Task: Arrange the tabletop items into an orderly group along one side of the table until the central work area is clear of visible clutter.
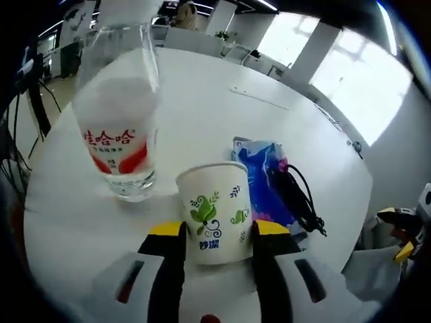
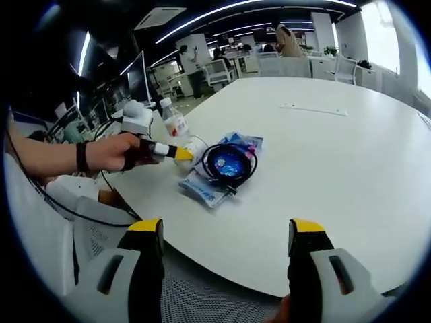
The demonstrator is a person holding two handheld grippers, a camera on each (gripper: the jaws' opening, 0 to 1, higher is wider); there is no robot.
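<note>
A white paper cup (image 1: 214, 212) with a green leaf print stands on the white table (image 1: 202, 101), and my left gripper (image 1: 219, 230) is shut on it, a yellow-tipped finger against each side. Just beyond the cup to the left stands a clear water bottle (image 1: 120, 124) with a red label. To the cup's right lies a blue packet (image 1: 261, 176) with a black cable (image 1: 296, 195) on it. In the right gripper view, my right gripper (image 2: 225, 235) hangs open off the table's near edge, well short of the cable coil (image 2: 229, 161), packet (image 2: 202, 188), cup (image 2: 196, 145) and bottle (image 2: 175, 123).
A hand with a black wristband (image 2: 82, 156) holds the left gripper (image 2: 176, 153) at the table's left edge. A thin white strip (image 2: 314, 109) lies far out on the table (image 2: 323, 175). Office chairs and desks stand beyond the far edge.
</note>
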